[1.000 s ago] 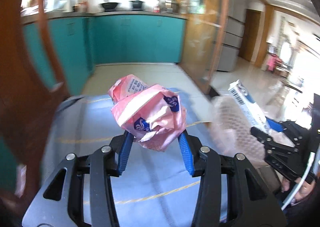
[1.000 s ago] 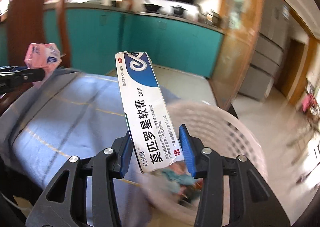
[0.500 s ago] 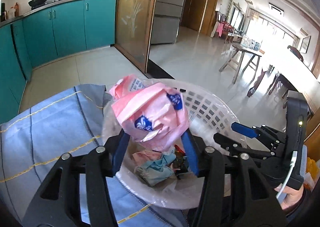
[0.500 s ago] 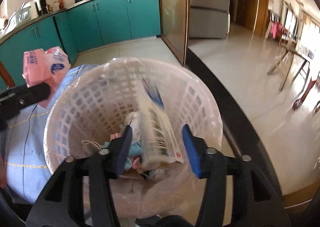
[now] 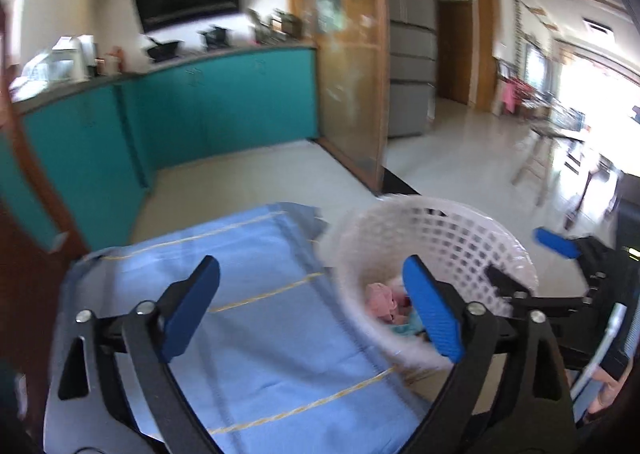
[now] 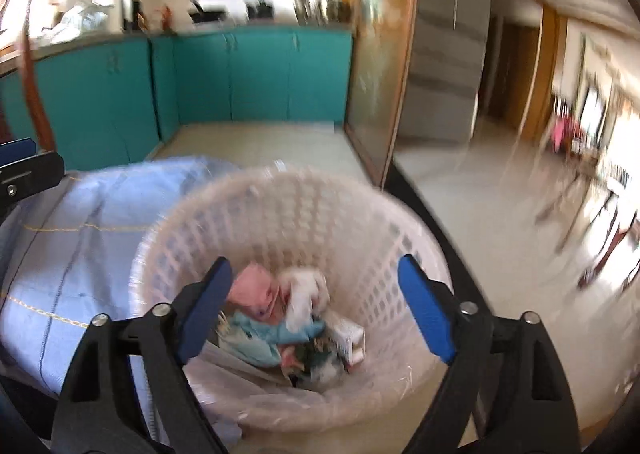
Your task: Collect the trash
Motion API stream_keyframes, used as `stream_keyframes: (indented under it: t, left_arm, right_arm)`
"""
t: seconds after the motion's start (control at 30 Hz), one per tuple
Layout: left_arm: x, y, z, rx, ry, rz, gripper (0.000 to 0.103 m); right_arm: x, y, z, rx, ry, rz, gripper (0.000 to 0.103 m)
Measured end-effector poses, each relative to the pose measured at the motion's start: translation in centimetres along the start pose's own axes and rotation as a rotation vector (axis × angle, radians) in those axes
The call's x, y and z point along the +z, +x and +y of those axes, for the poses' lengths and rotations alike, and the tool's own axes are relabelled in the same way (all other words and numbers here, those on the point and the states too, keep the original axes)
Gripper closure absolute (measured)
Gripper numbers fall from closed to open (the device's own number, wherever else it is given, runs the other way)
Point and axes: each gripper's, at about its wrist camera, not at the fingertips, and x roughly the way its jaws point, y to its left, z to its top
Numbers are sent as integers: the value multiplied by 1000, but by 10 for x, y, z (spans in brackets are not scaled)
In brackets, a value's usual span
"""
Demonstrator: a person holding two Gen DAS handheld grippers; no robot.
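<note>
Left gripper (image 5: pixel 311 310): blue pads spread wide, nothing between them. It sits over the seam between cloth (image 5: pixel 248 318) and basket (image 5: pixel 436 226), right pad overlapping the basket's near rim.

Right gripper (image 6: pixel 312 308): pads spread wide, empty, aimed straight down into the basket (image 6: pixel 280 214).

Trash (image 6: pixel 288 318) lies in a heap at the basket bottom: pink wrapper (image 6: pixel 254 292), white crumple, teal scrap, small white box (image 6: pixel 352 336).

Judgement: drop step looks finished for both; the step in hand is to clear out and go for the next piece. Do it well by lifting straight up before swinging aside, so no finger catches the rim and tips the basket. Keep both sets of tongs wide for the next pick.

Materials: basket is round, pale lattice plastic with a thin clear liner, light and probably easy to shove. Cloth is soft blue weave with yellow stitched lines, rumpled at the basket side. Wrappers are crinkly film, the box stiff card. Views are motion-blurred; no loose trash is visible on the cloth.
</note>
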Motion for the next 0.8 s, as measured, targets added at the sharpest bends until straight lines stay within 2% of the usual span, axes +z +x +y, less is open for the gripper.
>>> stream_keyframes:
  t: [0.03, 0.1, 0.17, 0.23, 0.37, 0.5, 0.67, 0.8]
  left_arm:
    - [-4, -12, 9, 38, -12, -15, 6]
    - [-17, -42, 23, 127, -36, -41, 4]
    - [-26, -68, 32, 161, -42, -48, 4]
    - [-39, -97, 38, 188, -46, -53, 3]
    - [-55, -140, 40, 206, -61, -62, 3]
    - [-59, -171, 41, 188, -77, -67, 3]
    - [-61, -201, 43, 216, -51, -121, 3]
    - [-64, -218, 47, 220, -65, -144, 3]
  right_arm:
    - [-4, -22, 7, -5, -7, -68, 12]
    - [-14, -56, 17, -5, 23, -141, 3]
    - [-23, -86, 22, 38, 66, -181, 3]
    - [-30, -112, 28, 98, 100, -181, 3]
    - [-30, -152, 36, 142, 108, -198, 3]
    - [-24, -188, 55, 117, 25, -243, 3]
    - [-24, -215, 70, 110, -24, -291, 3]
    - [-24, -221, 77, 91, -31, -285, 3]
